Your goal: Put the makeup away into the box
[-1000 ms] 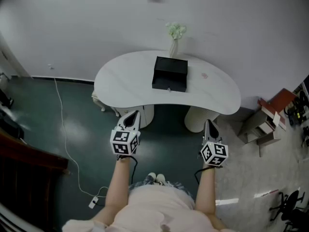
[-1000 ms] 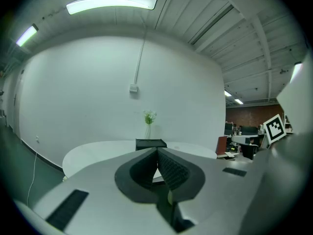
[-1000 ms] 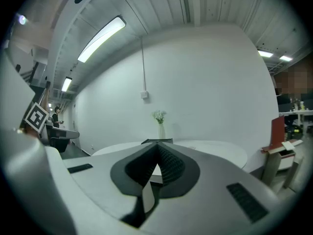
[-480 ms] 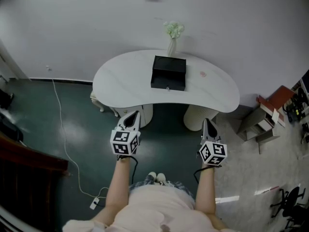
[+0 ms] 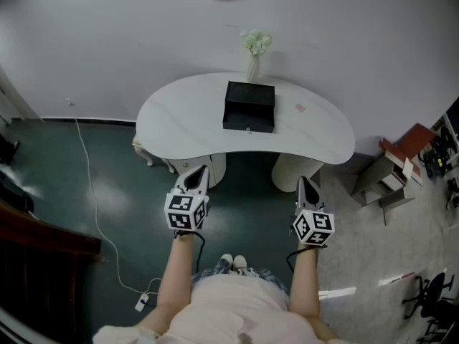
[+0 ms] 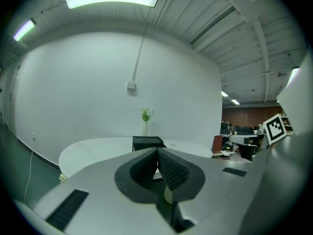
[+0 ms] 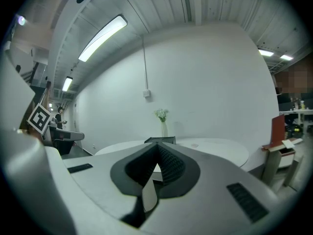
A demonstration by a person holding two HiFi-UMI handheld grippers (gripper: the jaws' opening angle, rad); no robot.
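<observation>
A black box (image 5: 249,107) stands on the white kidney-shaped table (image 5: 179,120), near its far edge. A small pinkish item (image 5: 300,108) lies on the tabletop to the box's right; it is too small to tell what it is. Both grippers are held short of the table's near edge, over the floor. My left gripper (image 5: 199,170) is shut with nothing in it, and my right gripper (image 5: 306,183) is shut and empty too. In the left gripper view the box (image 6: 148,142) shows just above the closed jaws (image 6: 157,150). The right gripper view has the box (image 7: 160,140) over its closed tips (image 7: 157,145).
A vase with pale flowers (image 5: 255,52) stands behind the box against the white wall. A cable (image 5: 90,192) runs over the green floor at left. A low shelf with red items (image 5: 391,174) stands at right. The table rests on two white pedestals (image 5: 290,170).
The table and box have drifted slightly up and left in the head view. Both grippers have kept almost still and stayed shut.
</observation>
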